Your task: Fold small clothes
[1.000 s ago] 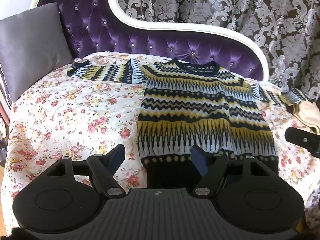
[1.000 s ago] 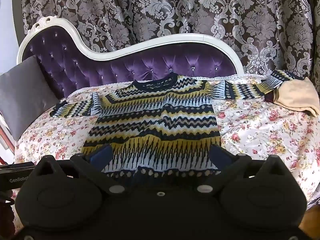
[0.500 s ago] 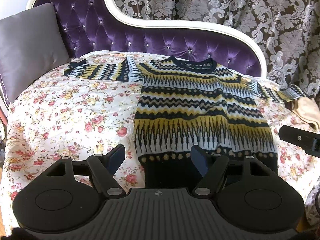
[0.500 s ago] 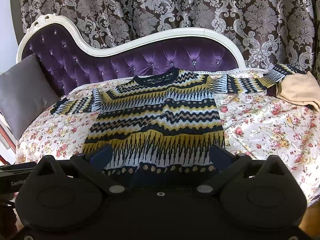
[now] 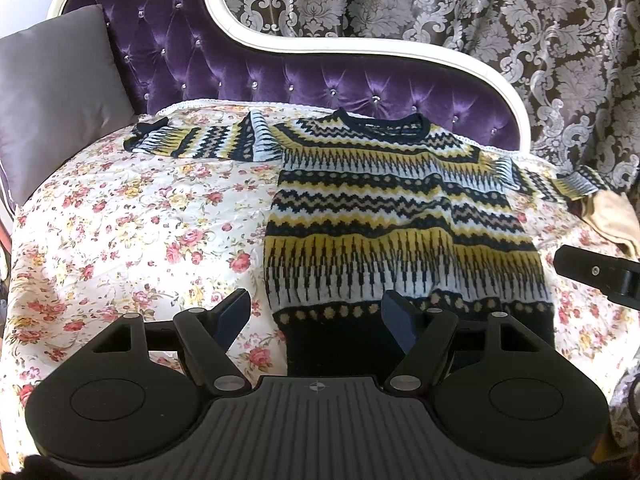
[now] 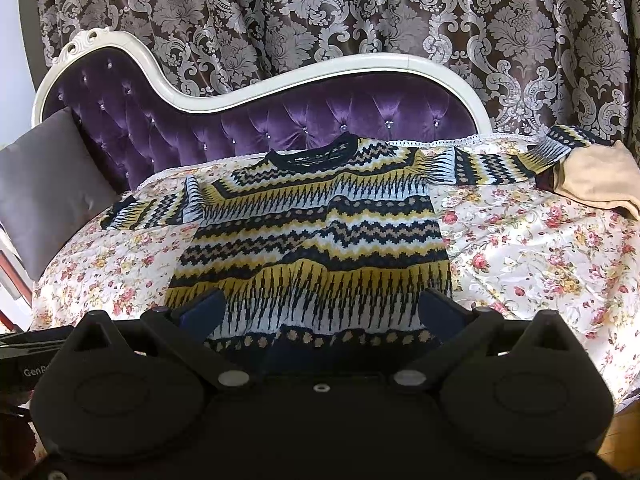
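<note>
Since the earlier frames, both views have tipped a little lower: the sweater (image 5: 400,216) sits higher in frame, though it lies as it did on the flowered bedspread (image 5: 140,220). One sweater, spread flat, two sleeves out to the sides, hem nearest the tools. One grey cushion (image 5: 56,96) at the left, one beige cloth (image 6: 592,176) at the right. The left tool (image 5: 316,316) and right tool (image 6: 320,312) both hover released, jaws wide, nothing between them.
</note>
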`<state>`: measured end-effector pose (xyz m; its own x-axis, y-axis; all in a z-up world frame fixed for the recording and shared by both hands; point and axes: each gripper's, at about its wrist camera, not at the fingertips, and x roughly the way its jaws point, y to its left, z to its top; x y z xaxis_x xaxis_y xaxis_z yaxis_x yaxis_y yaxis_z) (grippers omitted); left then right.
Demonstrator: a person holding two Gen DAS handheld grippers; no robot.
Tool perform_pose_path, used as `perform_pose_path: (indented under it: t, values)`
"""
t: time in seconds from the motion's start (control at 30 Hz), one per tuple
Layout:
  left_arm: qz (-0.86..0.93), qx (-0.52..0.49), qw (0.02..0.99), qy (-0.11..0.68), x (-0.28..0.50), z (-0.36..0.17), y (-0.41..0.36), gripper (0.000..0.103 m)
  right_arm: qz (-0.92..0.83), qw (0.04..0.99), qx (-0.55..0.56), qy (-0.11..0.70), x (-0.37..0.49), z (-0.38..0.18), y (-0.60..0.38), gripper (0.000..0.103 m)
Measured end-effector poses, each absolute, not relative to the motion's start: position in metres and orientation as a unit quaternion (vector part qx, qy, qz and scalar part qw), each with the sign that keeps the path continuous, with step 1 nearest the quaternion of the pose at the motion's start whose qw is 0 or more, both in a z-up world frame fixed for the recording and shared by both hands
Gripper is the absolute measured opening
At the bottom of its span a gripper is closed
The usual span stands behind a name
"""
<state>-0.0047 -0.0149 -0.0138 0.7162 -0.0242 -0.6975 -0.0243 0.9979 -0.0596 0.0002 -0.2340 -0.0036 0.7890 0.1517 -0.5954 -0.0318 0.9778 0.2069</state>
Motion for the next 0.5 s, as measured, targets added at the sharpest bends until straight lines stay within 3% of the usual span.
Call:
perform_pose_path:
  t: [0.5]
  values:
    - [-0.008, -0.029, 0.923, 0.384, -0.001, -0.0164, -0.016, 0.071, 0.051, 0.939, 0.096, 0.326, 0.0035, -0.0062, -0.2308, 0.102]
